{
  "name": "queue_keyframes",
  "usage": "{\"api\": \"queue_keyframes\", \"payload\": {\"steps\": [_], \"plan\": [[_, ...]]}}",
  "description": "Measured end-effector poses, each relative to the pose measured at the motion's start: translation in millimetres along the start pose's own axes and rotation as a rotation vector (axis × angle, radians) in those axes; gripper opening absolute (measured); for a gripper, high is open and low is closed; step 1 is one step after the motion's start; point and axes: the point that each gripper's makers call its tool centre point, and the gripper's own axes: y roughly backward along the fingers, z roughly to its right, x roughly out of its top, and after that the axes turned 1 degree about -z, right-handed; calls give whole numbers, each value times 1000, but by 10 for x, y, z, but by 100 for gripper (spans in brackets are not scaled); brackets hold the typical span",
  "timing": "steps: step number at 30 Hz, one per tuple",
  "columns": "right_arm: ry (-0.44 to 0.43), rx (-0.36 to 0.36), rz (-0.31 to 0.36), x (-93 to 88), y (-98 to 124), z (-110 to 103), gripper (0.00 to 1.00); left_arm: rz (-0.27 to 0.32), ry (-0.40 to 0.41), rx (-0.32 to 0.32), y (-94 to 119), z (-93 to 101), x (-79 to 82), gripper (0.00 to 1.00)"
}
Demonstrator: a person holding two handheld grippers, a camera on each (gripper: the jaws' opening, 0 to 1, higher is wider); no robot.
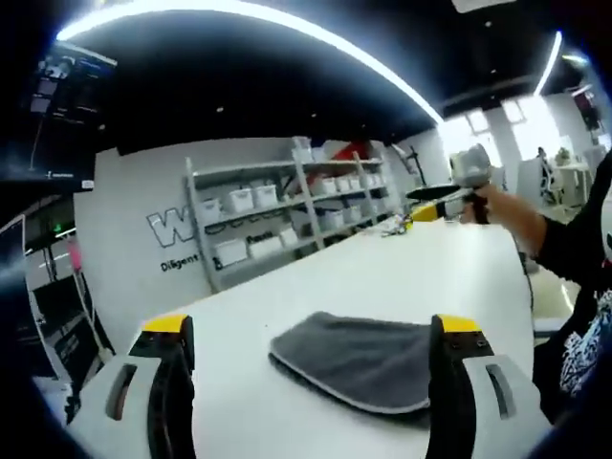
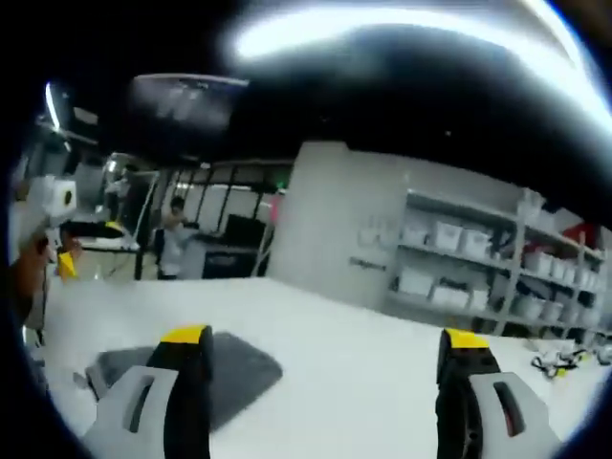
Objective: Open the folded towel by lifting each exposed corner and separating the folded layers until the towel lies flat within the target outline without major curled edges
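The grey towel [image 1: 368,363] is lying folded on the white table [image 1: 382,277], low and right of centre in the left gripper view. Both grippers — left [image 1: 316,335], right [image 2: 325,349] — are being held wide apart, gripping nothing. Soft and light, it is best pinched at an exposed corner.

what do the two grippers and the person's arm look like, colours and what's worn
In the left gripper view, the left gripper has two light grey jaws with black inner faces and yellow caps at the tips. The right gripper enters from the right: a grey body with a black and yellow front. The arm behind it wears a black sleeve, above dark clothing with a white print.
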Motion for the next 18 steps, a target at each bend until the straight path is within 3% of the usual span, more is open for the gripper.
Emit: {"api": "queue_keyframes", "payload": {"steps": [3, 7, 13, 18], "plan": [[-47, -37, 24, -39, 228, 84, 98, 1, -3, 3, 94, -1, -14, 100], [-89, -13, -9, -139, 484, -71, 99, 5, 58, -41, 220, 102, -51, 100], [-69, -1, 12, -76, 852, -231, 99, -9, 69, -48, 436, 217, -138, 100], [-12, -10, 17, -109, 986, -345, 99, -40, 108, -66, 503, 264, -271, 100]]}}
